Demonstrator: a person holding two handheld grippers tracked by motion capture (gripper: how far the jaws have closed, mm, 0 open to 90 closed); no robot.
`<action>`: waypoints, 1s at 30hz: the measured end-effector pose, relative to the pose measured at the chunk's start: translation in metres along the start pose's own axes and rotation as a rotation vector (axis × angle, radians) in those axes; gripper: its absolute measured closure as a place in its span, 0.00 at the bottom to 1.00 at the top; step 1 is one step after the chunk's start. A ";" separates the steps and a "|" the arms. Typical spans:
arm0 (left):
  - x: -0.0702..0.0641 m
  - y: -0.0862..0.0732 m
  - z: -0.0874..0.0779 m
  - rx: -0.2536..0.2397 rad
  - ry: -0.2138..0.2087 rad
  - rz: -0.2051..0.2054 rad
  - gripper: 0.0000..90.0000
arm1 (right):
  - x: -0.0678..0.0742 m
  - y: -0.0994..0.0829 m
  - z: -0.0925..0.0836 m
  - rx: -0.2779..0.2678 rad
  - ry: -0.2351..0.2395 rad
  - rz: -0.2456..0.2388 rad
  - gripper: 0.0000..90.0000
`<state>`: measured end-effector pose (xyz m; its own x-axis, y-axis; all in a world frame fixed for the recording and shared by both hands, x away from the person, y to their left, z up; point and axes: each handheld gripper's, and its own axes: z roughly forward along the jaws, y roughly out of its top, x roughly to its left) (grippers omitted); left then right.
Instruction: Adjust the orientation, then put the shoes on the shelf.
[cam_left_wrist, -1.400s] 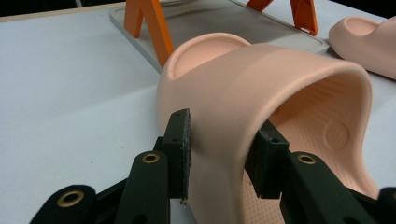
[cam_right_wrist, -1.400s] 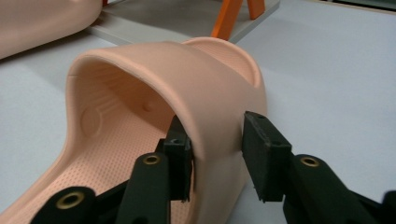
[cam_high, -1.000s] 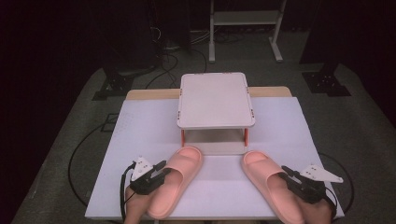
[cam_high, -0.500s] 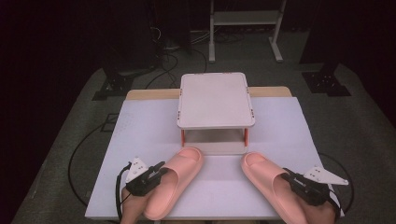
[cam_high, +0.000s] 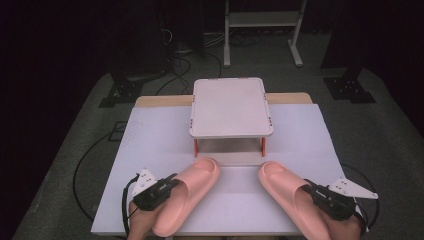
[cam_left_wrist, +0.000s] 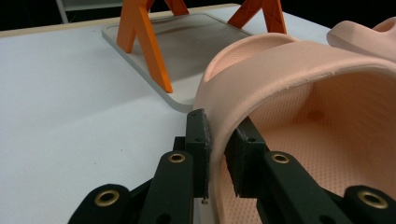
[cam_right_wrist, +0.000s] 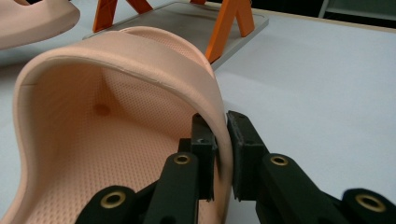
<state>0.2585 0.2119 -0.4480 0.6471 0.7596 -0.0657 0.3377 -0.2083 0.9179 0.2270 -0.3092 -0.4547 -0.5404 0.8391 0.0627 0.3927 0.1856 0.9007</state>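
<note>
While the white table (cam_high: 150, 145) carried everything in view, the piece that the coming move seemed to turn on was the rack (cam_high: 231, 107), a pale two-level stand on orange legs set at the table's far middle, with its low shelf open toward the person. Both slippers lay on the near half of the table, just short of that shelf, and each pointed its toe forward and inward at it, so that the two long axes converged on the rack like a shallow V. The left slipper (cam_high: 186, 192) ran from the near left up toward the shelf's left leg; the right slipper (cam_high: 290, 200) mirrored it from the near right. Their toes sat near the shelf's front edge but apart from it, and about equally close, so neither hand had the shorter road.

The left gripper (cam_high: 159, 189) sat at the outer side of its slipper, and in the left gripper view its jaws were clamped on the wall of the strap (cam_left_wrist: 261, 79), one pad outside and one inside the slipper. The right gripper (cam_high: 325, 199) held its slipper the same way, jaws pinching the strap's outer edge (cam_right_wrist: 205, 88).

As a judgement, each slipper would need to travel along its own long axis, forward and slightly inward, to slide toe-first onto the shelf.
</note>
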 end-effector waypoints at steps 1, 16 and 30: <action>0.000 0.001 -0.001 -0.007 -0.001 -0.004 0.88 | 0.001 0.000 0.000 -0.004 0.002 -0.001 0.90; -0.001 0.007 -0.002 -0.026 -0.044 -0.003 0.88 | 0.007 0.009 -0.006 -0.041 0.022 0.010 0.90; -0.007 0.012 -0.003 -0.047 -0.086 -0.021 0.88 | 0.017 0.019 -0.002 -0.043 0.070 0.014 0.90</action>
<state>0.2560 0.2055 -0.4352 0.6971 0.7073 -0.1169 0.3209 -0.1620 0.9331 0.2236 -0.2921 -0.4357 -0.5864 0.8033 0.1039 0.3689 0.1506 0.9172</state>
